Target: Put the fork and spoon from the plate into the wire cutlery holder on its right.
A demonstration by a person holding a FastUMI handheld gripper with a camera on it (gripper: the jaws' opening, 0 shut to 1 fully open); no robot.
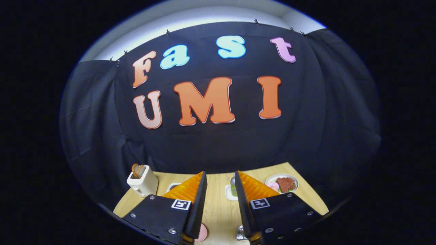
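Note:
My gripper [220, 174] is held above a light wooden table [219, 207], open, with bare tabletop showing between its fingers. Low down by the left finger [199, 204] peeks the rim of a pink round thing [203, 233]; I cannot tell what it is. A small shiny metal piece [240, 233] shows low down by the right finger [242, 204], mostly hidden.
A white toaster [143, 181] with bread in it stands at the table's far left. A small dark-filled dish [173, 186] sits beside the left finger. A small green bottle [233, 188] on a white coaster stands by the right fingertip. Beyond it is a white bowl of food [282, 183].

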